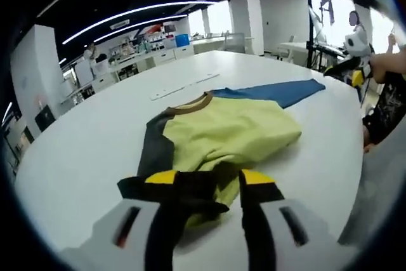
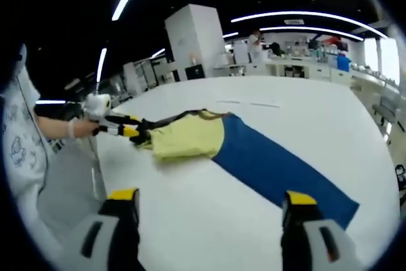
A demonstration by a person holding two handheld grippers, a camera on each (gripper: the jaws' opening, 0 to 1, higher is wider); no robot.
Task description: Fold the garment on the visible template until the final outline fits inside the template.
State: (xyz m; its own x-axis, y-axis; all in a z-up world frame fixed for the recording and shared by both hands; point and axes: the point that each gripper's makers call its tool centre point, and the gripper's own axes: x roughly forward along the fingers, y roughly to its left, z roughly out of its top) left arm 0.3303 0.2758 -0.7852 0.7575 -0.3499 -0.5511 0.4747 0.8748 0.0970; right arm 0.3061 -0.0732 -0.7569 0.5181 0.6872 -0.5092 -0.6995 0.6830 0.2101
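Mid-fold: left gripper [image 1: 209, 185] clamped the shirt [image 1: 228, 131] hem, right gripper [image 2: 209, 204] hung wide; next, carry hem ahead over the worktop [image 1: 95, 157].

**Open-plan lab hall**

A large white table [image 1: 82, 157] stands in a wide room with a black ceiling, curved light strips [image 2: 298, 14] and square white pillars [image 2: 196, 36]. Past the table's far edge run white benches [image 1: 146, 58] crowded with equipment, where people [image 2: 255, 37] stand working; bright windows [image 1: 219, 17] behind
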